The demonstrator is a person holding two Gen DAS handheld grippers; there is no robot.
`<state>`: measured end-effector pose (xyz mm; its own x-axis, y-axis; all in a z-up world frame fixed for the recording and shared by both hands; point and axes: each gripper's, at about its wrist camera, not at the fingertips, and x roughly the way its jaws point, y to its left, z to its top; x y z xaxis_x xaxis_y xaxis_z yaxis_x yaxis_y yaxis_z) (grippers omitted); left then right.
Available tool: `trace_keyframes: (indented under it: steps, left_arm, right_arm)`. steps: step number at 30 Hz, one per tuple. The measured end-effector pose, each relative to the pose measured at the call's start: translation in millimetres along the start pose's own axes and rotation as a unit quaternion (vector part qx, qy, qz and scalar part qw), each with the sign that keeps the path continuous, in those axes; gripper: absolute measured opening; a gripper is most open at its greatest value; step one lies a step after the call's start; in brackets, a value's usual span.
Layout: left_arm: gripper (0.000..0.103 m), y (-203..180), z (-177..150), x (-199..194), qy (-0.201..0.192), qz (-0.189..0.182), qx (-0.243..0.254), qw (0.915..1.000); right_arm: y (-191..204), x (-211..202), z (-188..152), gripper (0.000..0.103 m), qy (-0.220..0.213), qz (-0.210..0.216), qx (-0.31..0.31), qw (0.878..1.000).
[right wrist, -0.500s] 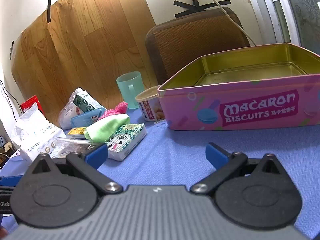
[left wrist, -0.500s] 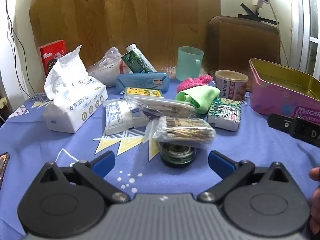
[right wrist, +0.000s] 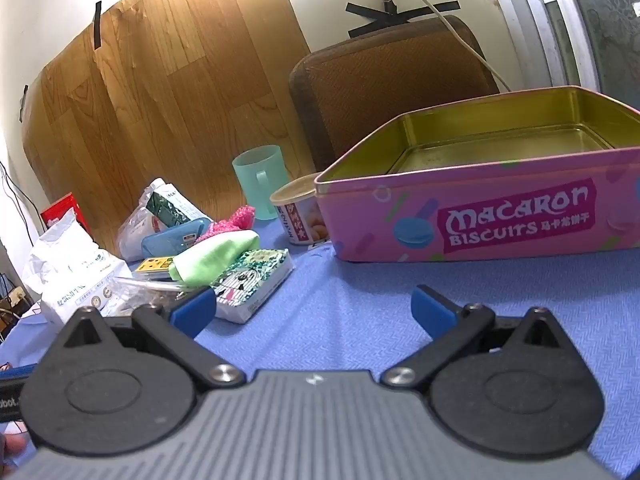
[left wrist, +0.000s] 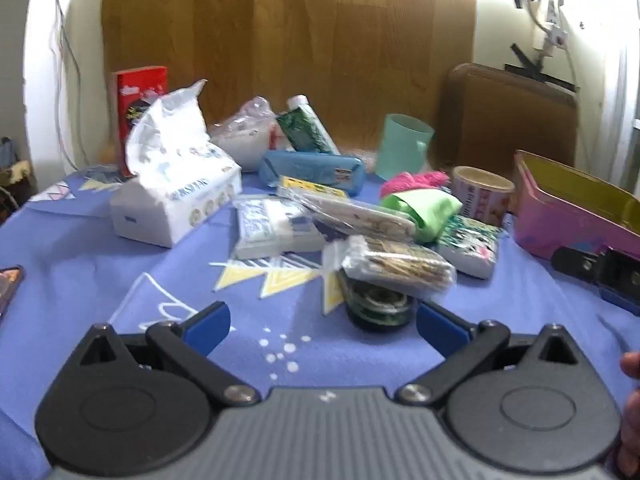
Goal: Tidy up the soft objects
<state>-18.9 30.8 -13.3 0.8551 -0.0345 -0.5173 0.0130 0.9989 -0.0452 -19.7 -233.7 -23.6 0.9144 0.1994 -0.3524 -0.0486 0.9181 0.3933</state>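
A heap of small goods lies on the blue cloth. In it I see a white tissue pack [left wrist: 176, 196], a green cloth [left wrist: 430, 210] with a pink knitted piece [left wrist: 414, 180] behind it, a patterned pocket-tissue pack [left wrist: 470, 246] and a clear bag of sticks [left wrist: 396, 266] resting on a dark round tin [left wrist: 378, 306]. My left gripper [left wrist: 324, 322] is open just in front of that tin, with nothing between its fingers. My right gripper [right wrist: 314, 306] is open over bare cloth, in front of the open pink biscuit tin [right wrist: 500, 220]; the green cloth [right wrist: 216, 256] lies to its left.
A mint cup [left wrist: 404, 148], a blue pencil case [left wrist: 312, 168], a lidded paper tub [left wrist: 482, 196], a red box [left wrist: 138, 100] and a milk carton [left wrist: 308, 126] stand behind the heap. A brown chair back [right wrist: 384, 80] rises behind the tin. A phone edge [left wrist: 8, 284] lies far left.
The left wrist view has shifted, so the heap now sits a little further right and the picture is blurred. The right gripper has barely moved. Both grippers stay open.
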Motion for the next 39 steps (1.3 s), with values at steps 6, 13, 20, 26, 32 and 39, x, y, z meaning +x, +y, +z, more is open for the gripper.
trace_keyframes:
  steps: [6,13,20,26,32,39]
  left_arm:
    - [0.102,3.0,-2.3,-2.0,0.020,-0.023,-0.025,0.9992]
    - [0.103,-2.9,-4.2,-15.7,0.003,0.003,-0.001,1.0000]
    - [0.103,-10.7,-12.2,-31.1,0.003,-0.004,0.013,0.9999]
    - [0.103,-19.7,-20.1,-45.2,-0.001,-0.014,0.035,0.9993]
    - [0.103,-17.4,-18.7,-54.9,-0.030,-0.007,0.027,0.9992]
    - [0.103,-20.8,-17.7,-53.2,-0.018,-0.038,0.042,0.9982]
  right_arm:
    - [-0.2,-2.4,0.7,0.103,0.000,0.001,0.002,1.000]
    - [11.3,-16.4,-8.3,0.103,-0.013,0.005,-0.034,0.999]
    - [22.2,-14.7,-11.3,0.103,-0.018,-0.004,-0.076,0.997]
    - [20.0,-13.6,-12.3,0.103,-0.017,-0.005,-0.066,0.998]
    - [19.5,-13.8,-12.9,0.103,-0.016,-0.002,-0.063,0.998]
    - [18.5,-14.0,-12.4,0.103,-0.015,0.000,-0.060,0.998]
